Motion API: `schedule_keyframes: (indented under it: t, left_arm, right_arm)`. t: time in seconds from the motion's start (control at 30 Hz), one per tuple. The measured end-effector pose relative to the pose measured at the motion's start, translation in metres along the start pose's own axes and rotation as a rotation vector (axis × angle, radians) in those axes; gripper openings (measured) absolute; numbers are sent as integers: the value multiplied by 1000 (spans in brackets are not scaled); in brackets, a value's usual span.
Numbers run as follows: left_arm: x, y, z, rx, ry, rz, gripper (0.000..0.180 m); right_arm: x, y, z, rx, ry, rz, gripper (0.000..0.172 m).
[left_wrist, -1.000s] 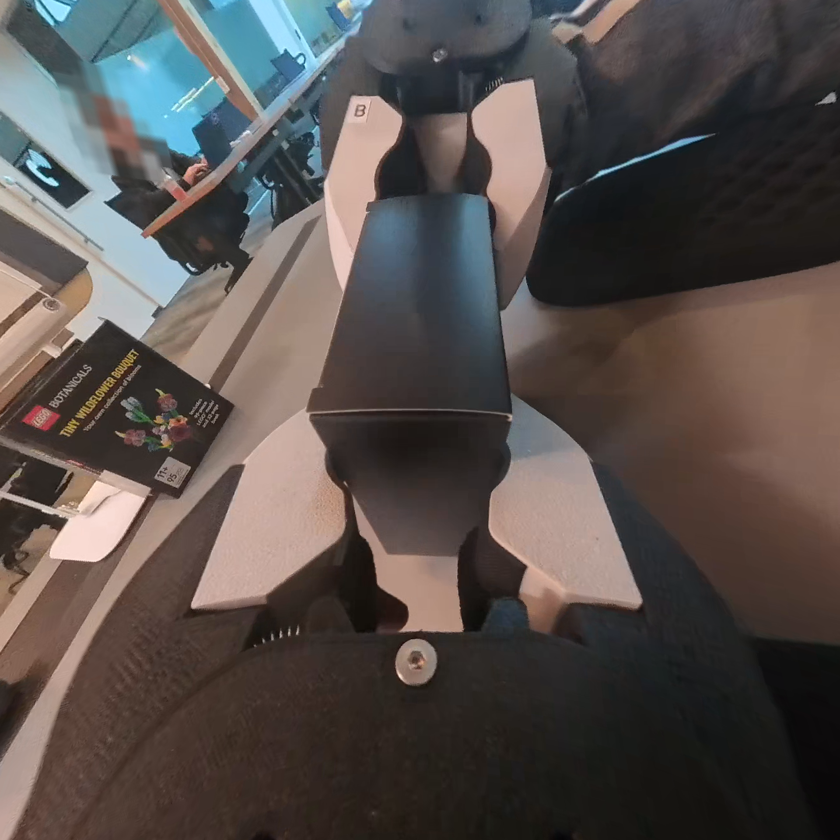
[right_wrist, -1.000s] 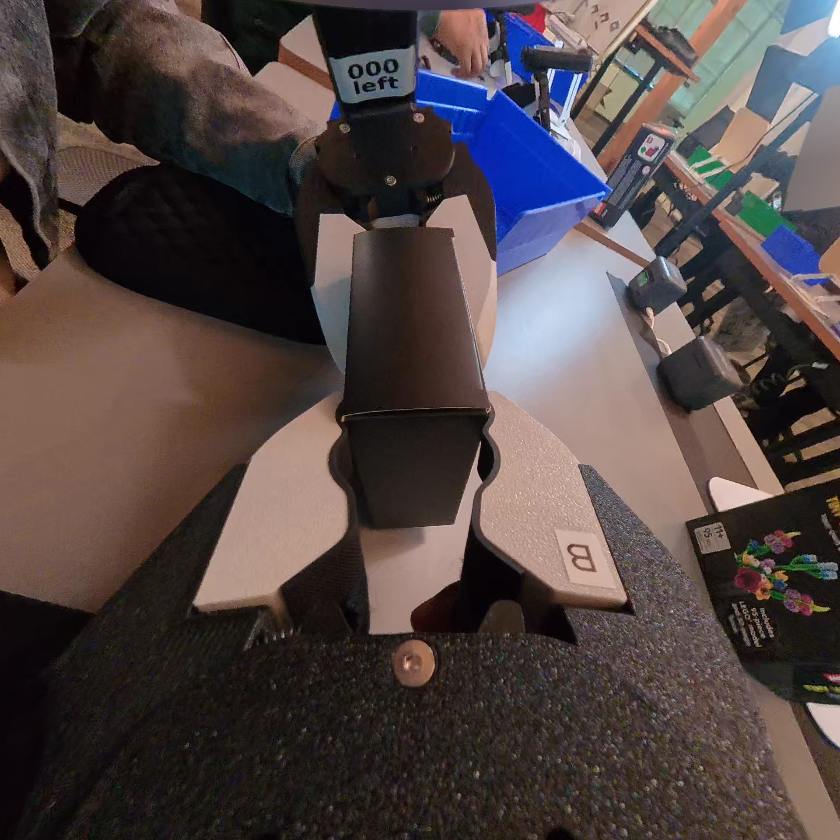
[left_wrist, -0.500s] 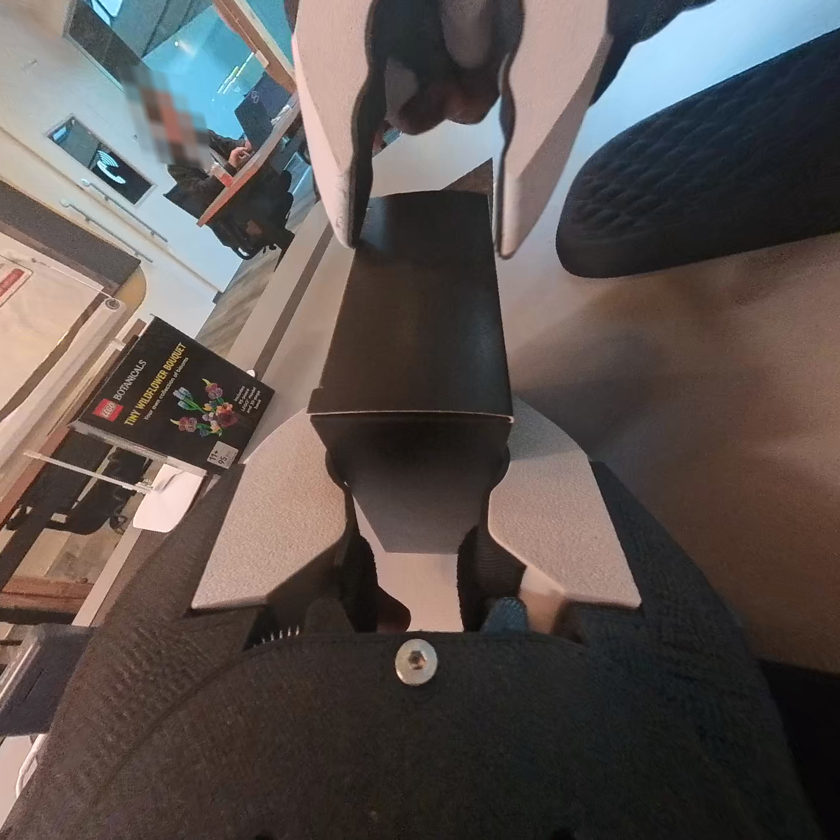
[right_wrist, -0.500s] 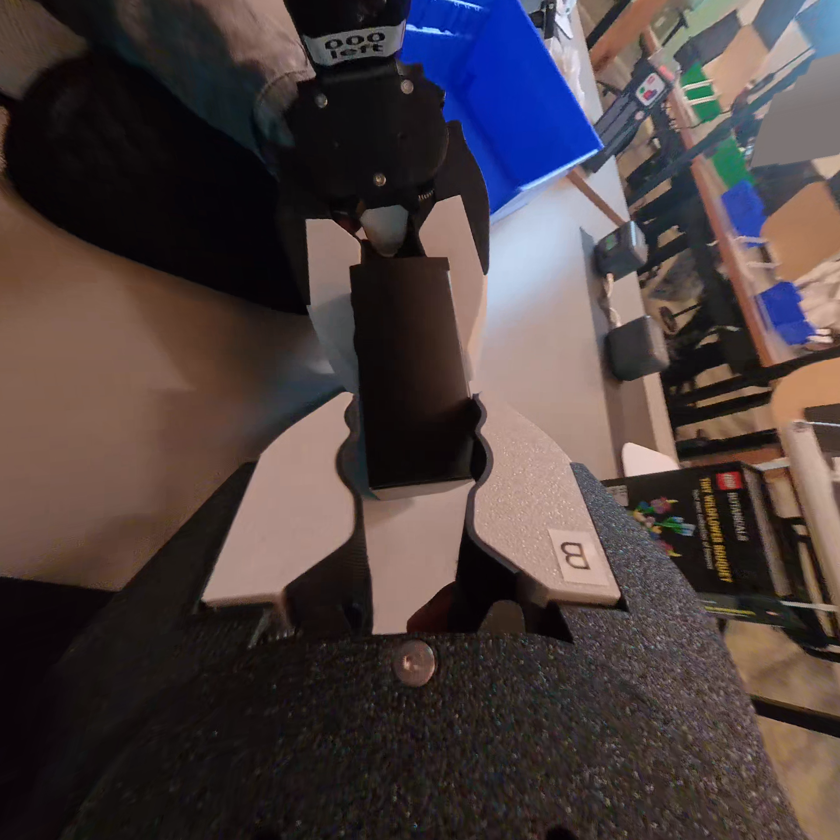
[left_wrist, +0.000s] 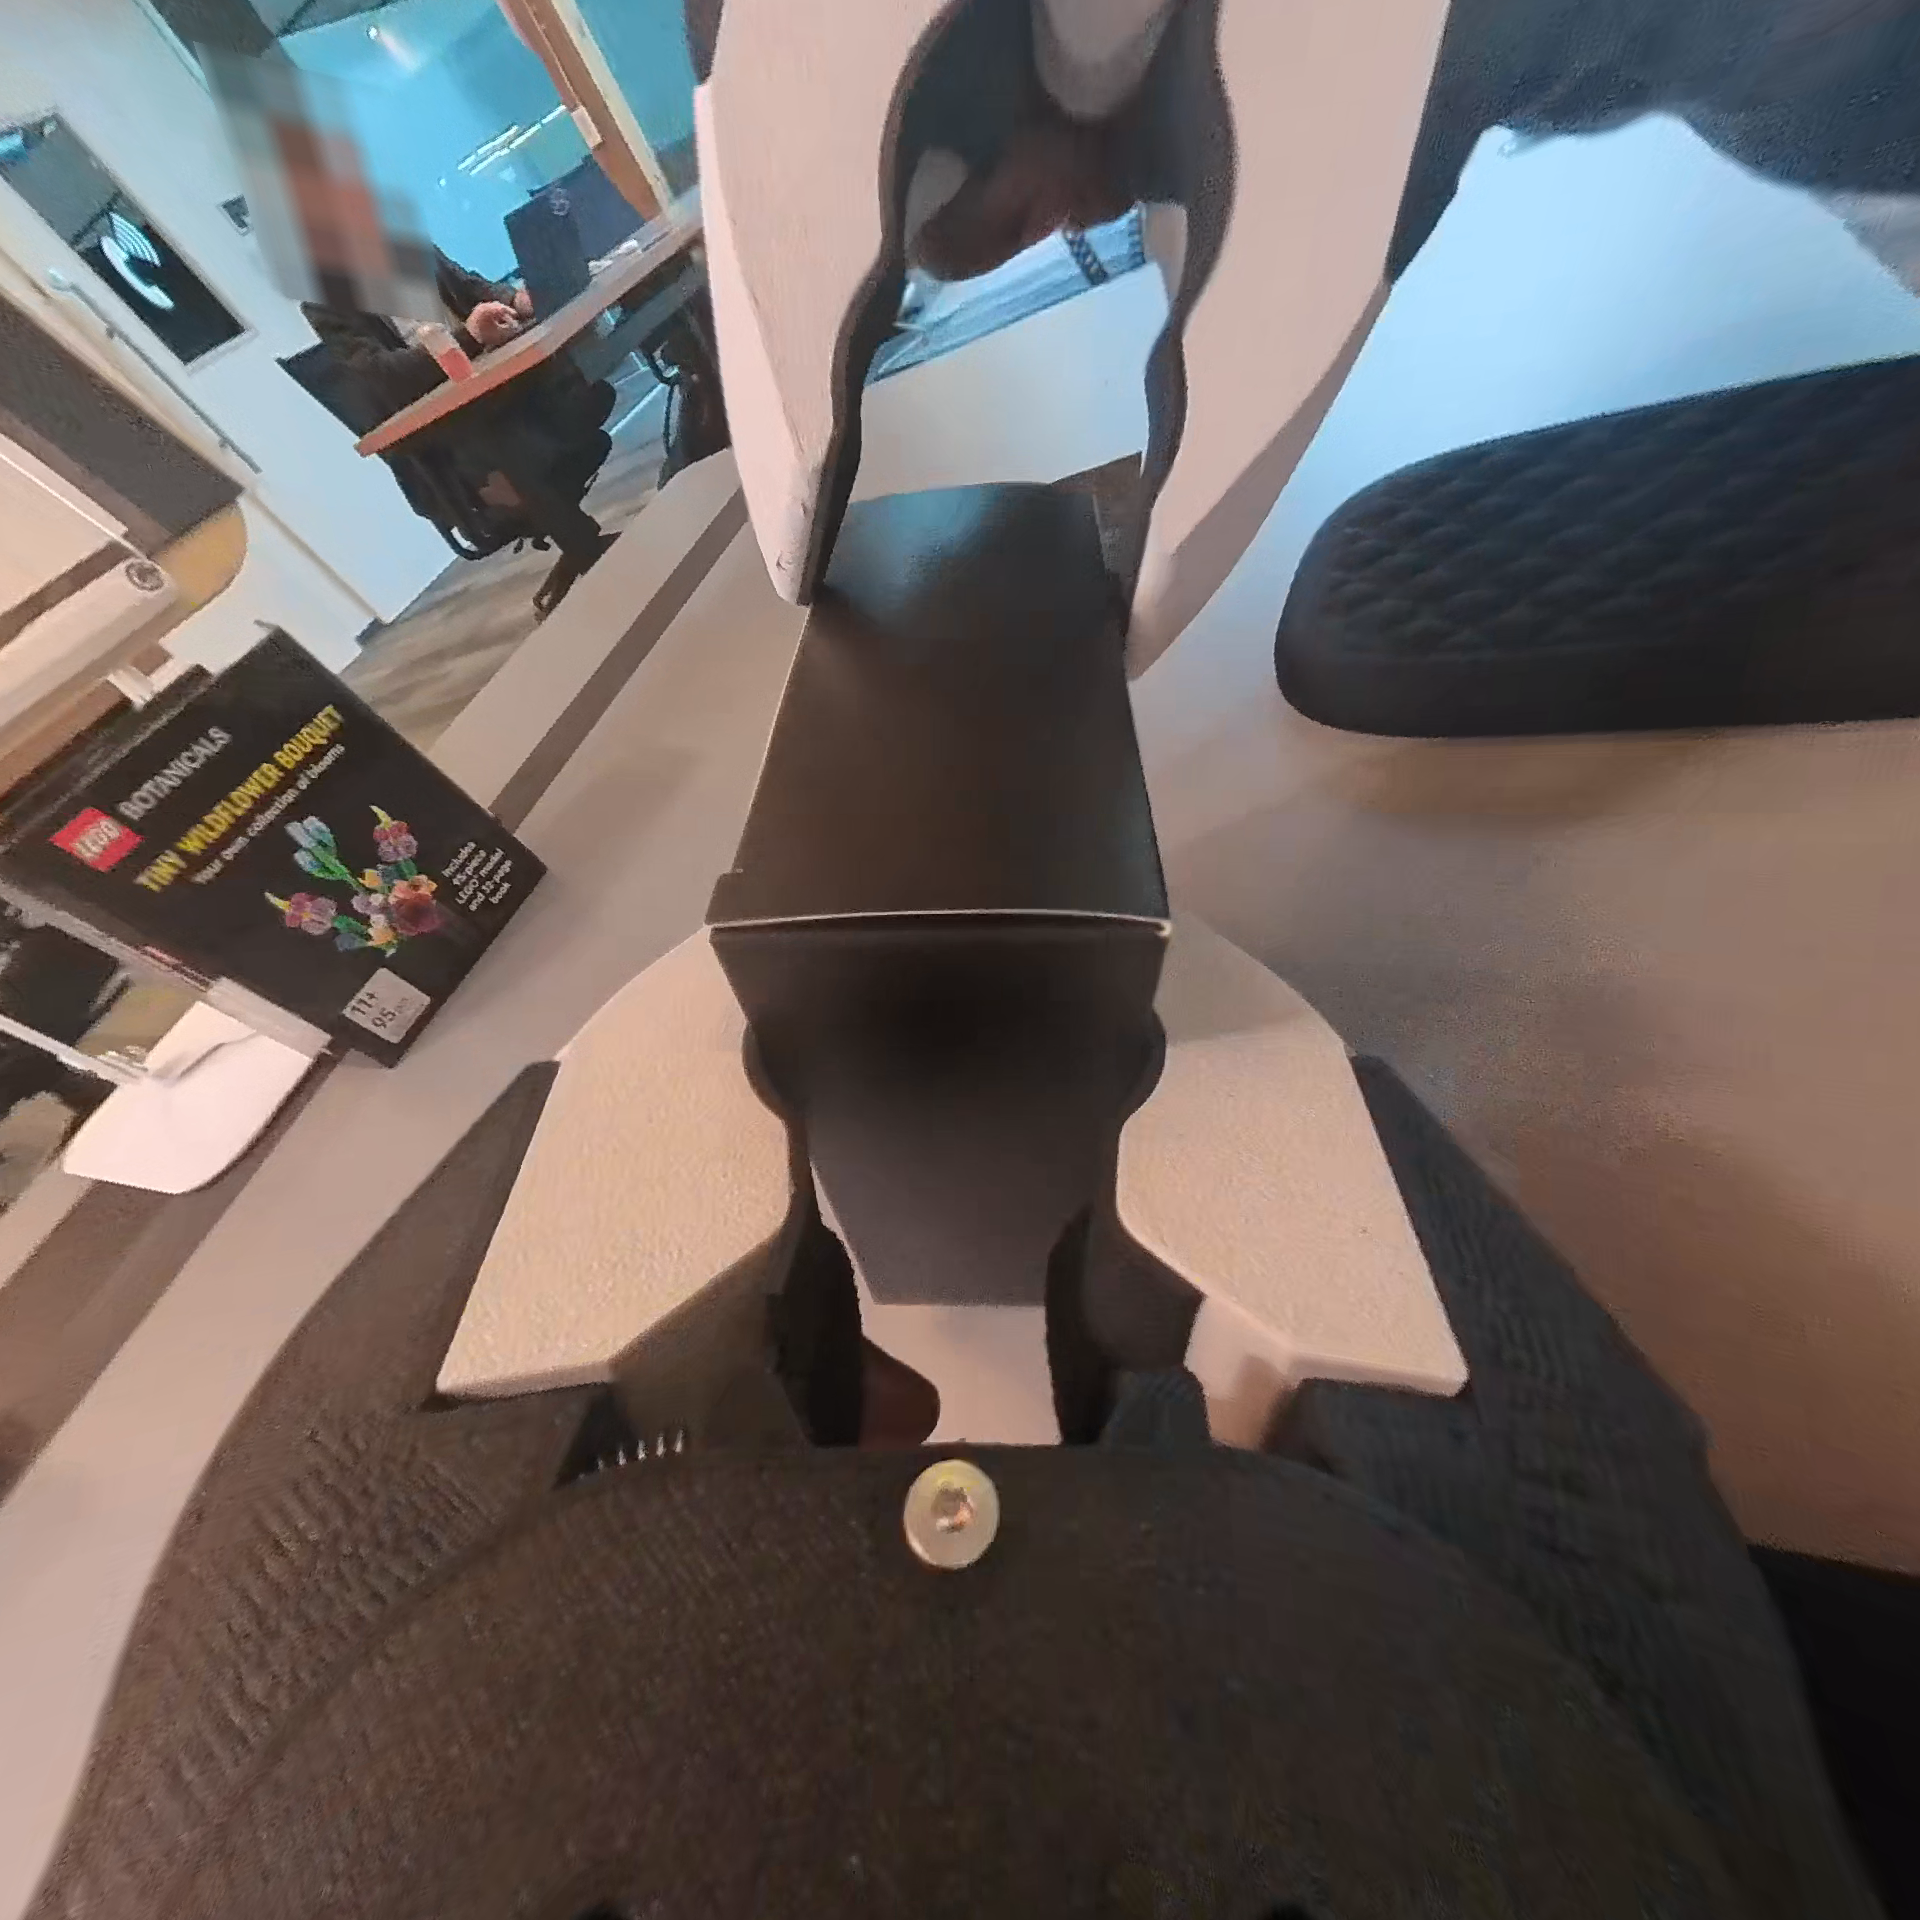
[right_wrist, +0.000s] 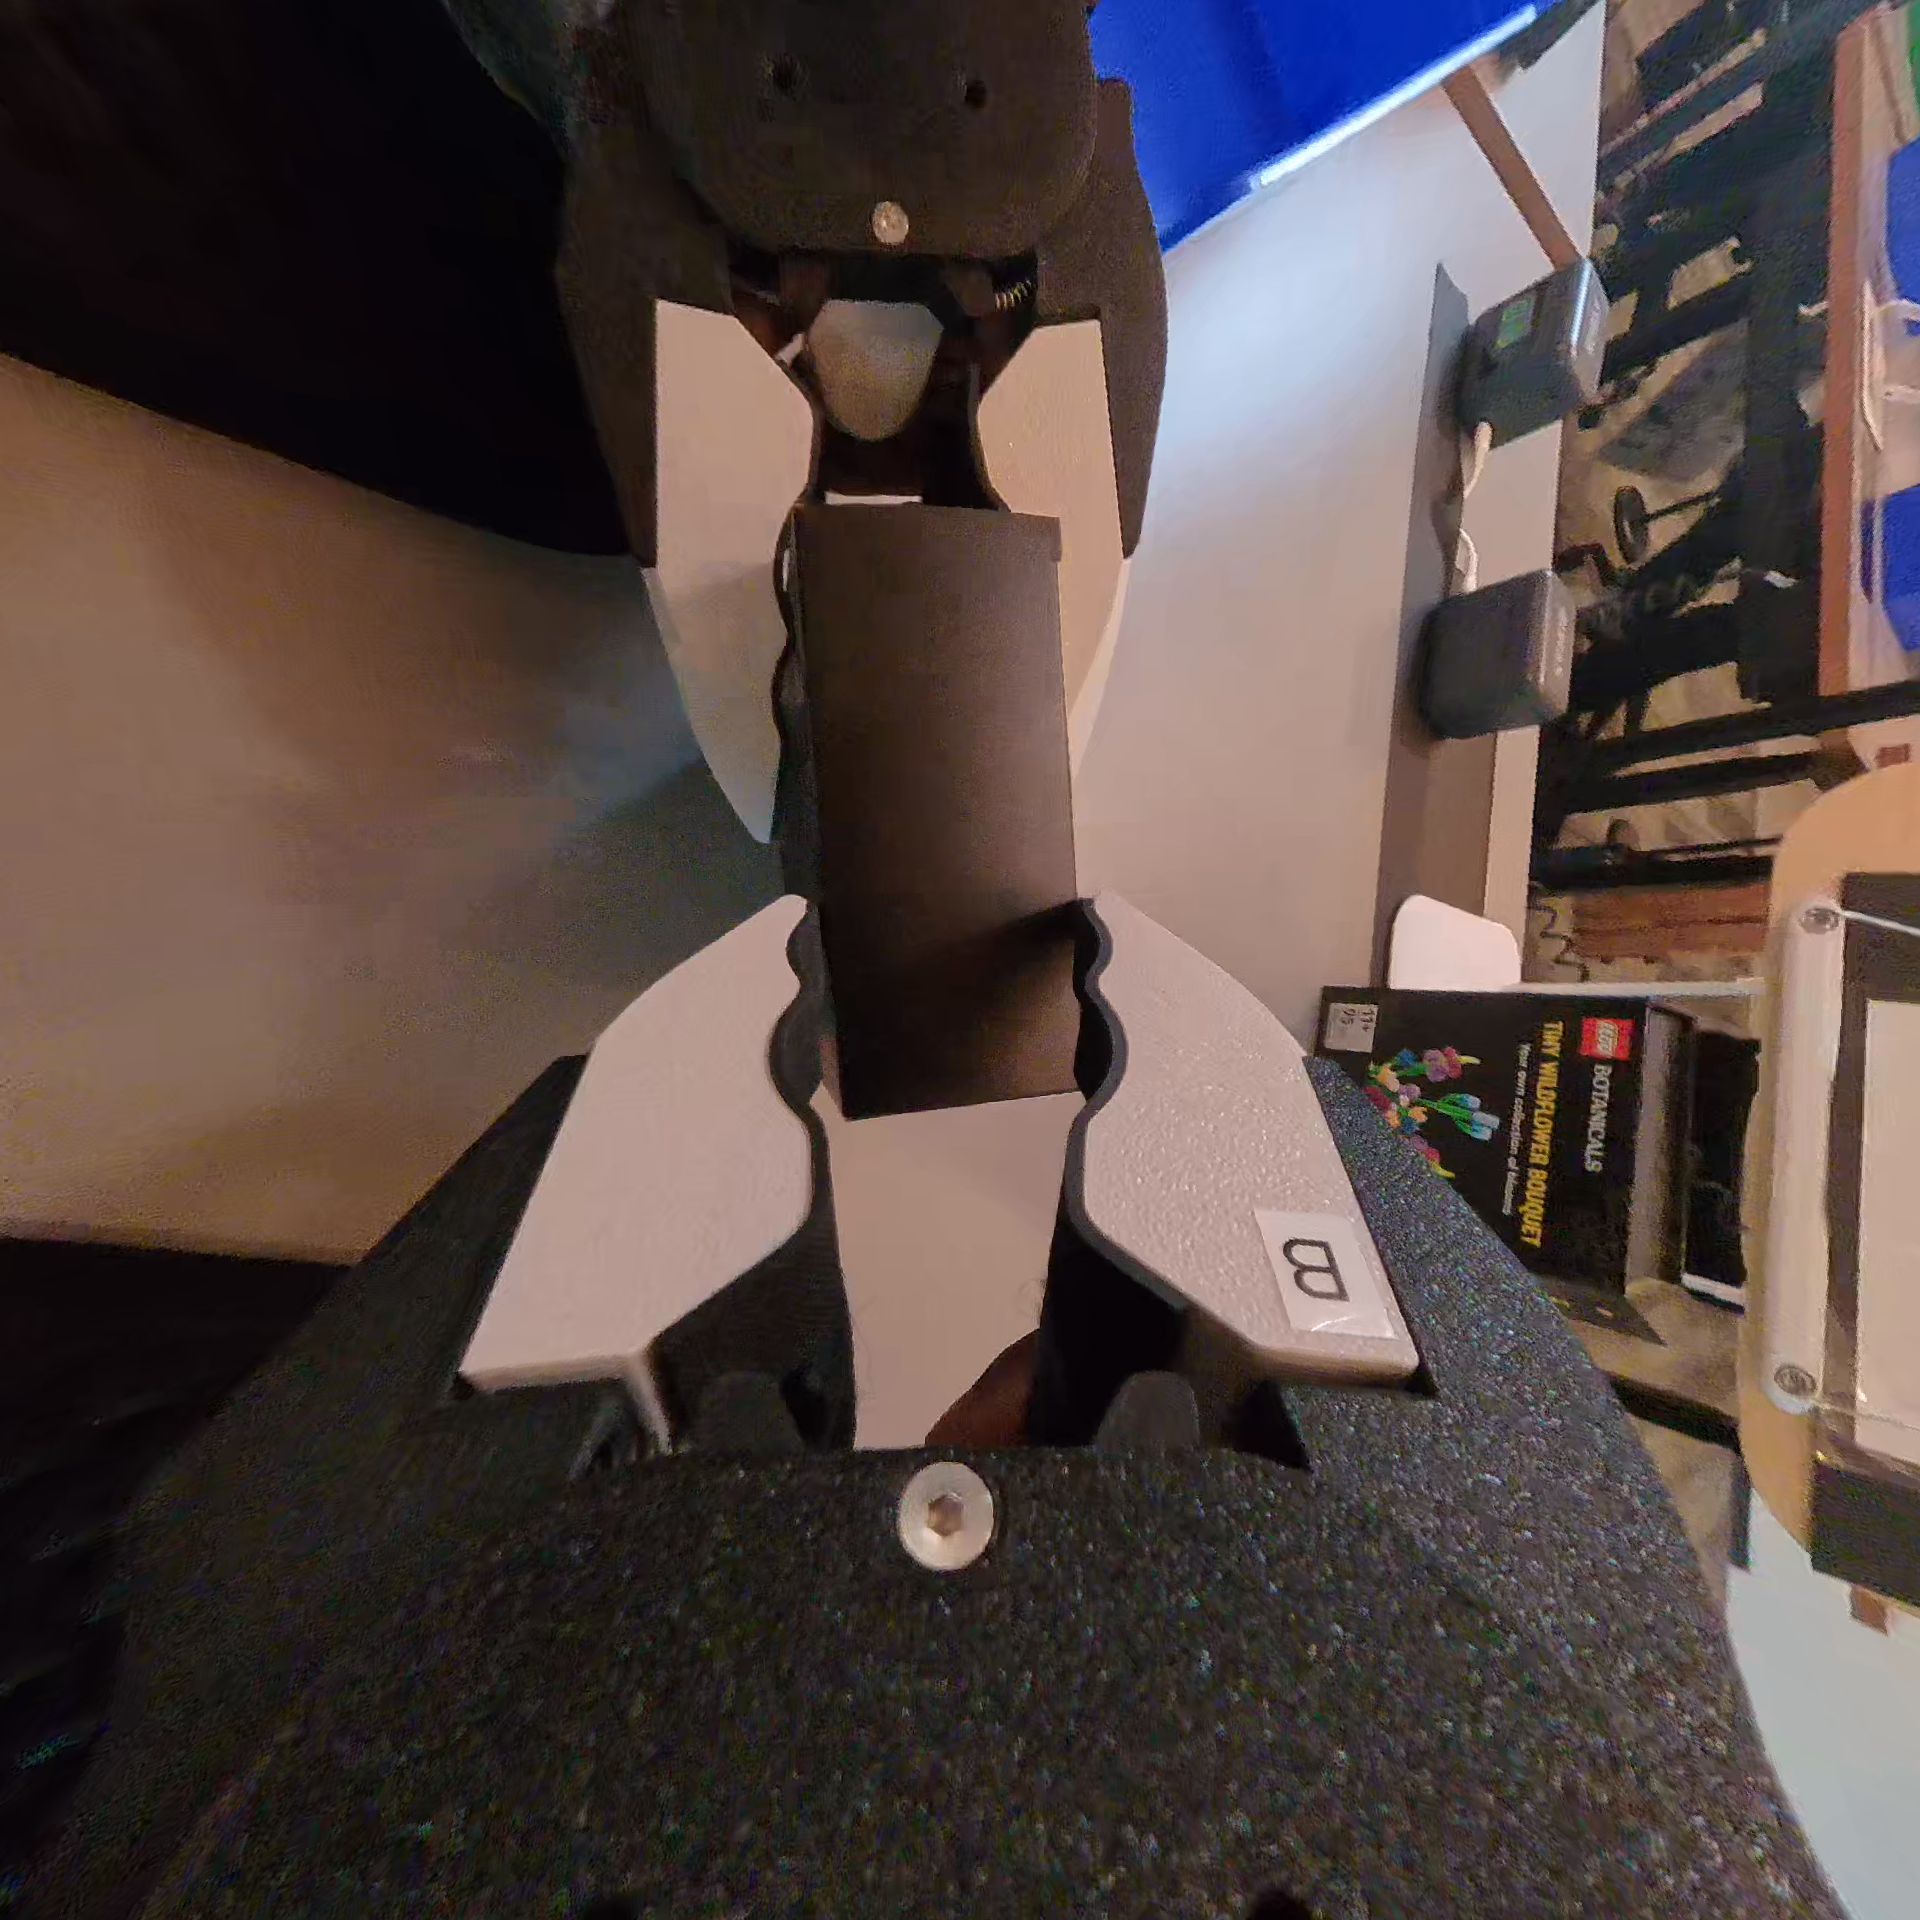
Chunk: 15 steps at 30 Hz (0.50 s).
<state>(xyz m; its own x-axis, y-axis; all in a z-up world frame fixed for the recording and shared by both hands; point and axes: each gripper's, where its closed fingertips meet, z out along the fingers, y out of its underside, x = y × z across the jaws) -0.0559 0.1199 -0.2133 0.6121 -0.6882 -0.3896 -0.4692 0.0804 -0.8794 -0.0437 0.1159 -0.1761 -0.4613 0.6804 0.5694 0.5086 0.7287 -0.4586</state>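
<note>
A: Left claw (left_wrist: 940, 925): state?

B: Clamped on one end of a single black box (left_wrist: 951, 748). Both white fingers (left_wrist: 665, 1122) press the box's side walls, with the near end face seated between them.

A: Right claw (right_wrist: 940, 997)?

B: Clamped on the opposite end of the same box (right_wrist: 935, 790). Its two dark wavy pads sit against the box sides. In the left wrist view, its fingers (left_wrist: 774, 343) straddle the far end from above.

A: So one box, two claws?

B: Correct. One box, held at both ends, lying lengthwise between the two claws and raised above the table (left_wrist: 1558, 935).

A: Count the items around it.

B: One black quilted pad (left_wrist: 1610, 582) lies on the table, to the right of the box in the left wrist view. One black printed carton with a flower picture (left_wrist: 281, 852) sits near the table edge and also appears in the right wrist view (right_wrist: 1486, 1122). One white flat piece (left_wrist: 177, 1112) lies just beside that carton. Two dark grey blocks (right_wrist: 1496, 655) rest farther along the table. One blue bin (right_wrist: 1288, 83) stands behind the left claw.

A: Anyone else in view?

B: One seated person (left_wrist: 447, 343) at a far desk.
</note>
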Motion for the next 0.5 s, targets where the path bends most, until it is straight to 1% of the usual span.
schedule_keyframes:
  t: [0.1, 0.2, 0.5]
  left_arm:
    - [-2, 0, 0, 21, 13, -47, 60]
    - [-3, 0, 0, 37, 13, -48, 60]
    - [8, -5, -4, 89, 3, 123, 60]
  right_arm:
    - [4, 1, 3, -19, 14, 25, 47]
    - [6, 1, 5, 6, 26, 30, 46]
    - [-12, -6, -7, 26, -79, 5, 45]
